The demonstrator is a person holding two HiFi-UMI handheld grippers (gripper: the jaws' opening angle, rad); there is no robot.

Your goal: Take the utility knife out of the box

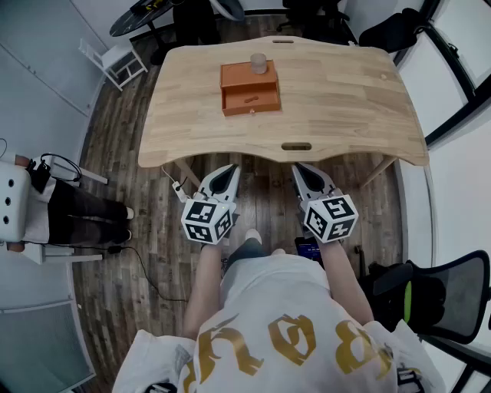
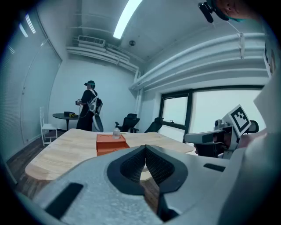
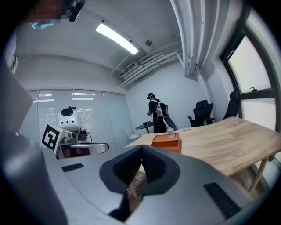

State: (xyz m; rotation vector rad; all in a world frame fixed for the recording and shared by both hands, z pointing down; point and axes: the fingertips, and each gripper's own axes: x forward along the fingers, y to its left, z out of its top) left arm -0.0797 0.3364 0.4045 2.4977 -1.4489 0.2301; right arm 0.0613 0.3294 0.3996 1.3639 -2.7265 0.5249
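Note:
An orange box (image 1: 250,87) stands at the far middle of the wooden table (image 1: 345,115), its drawer pulled open toward me. A small orange shape in the drawer, the utility knife (image 1: 251,99), lies flat. A little capped bottle (image 1: 258,63) stands on the box's top. My left gripper (image 1: 230,170) and right gripper (image 1: 301,169) hang side by side over the floor, short of the table's near edge, both shut and holding nothing. The left gripper view shows the box (image 2: 110,144) beyond the shut left gripper (image 2: 145,147). The right gripper view shows the box (image 3: 167,142) beyond the shut right gripper (image 3: 142,148).
The table's near edge has a slot (image 1: 296,146). A white chair (image 1: 115,61) and a dark round table (image 1: 142,15) stand far left, a black office chair (image 1: 445,295) near right. A person (image 2: 89,107) stands beyond the table. Cables lie on the floor at left.

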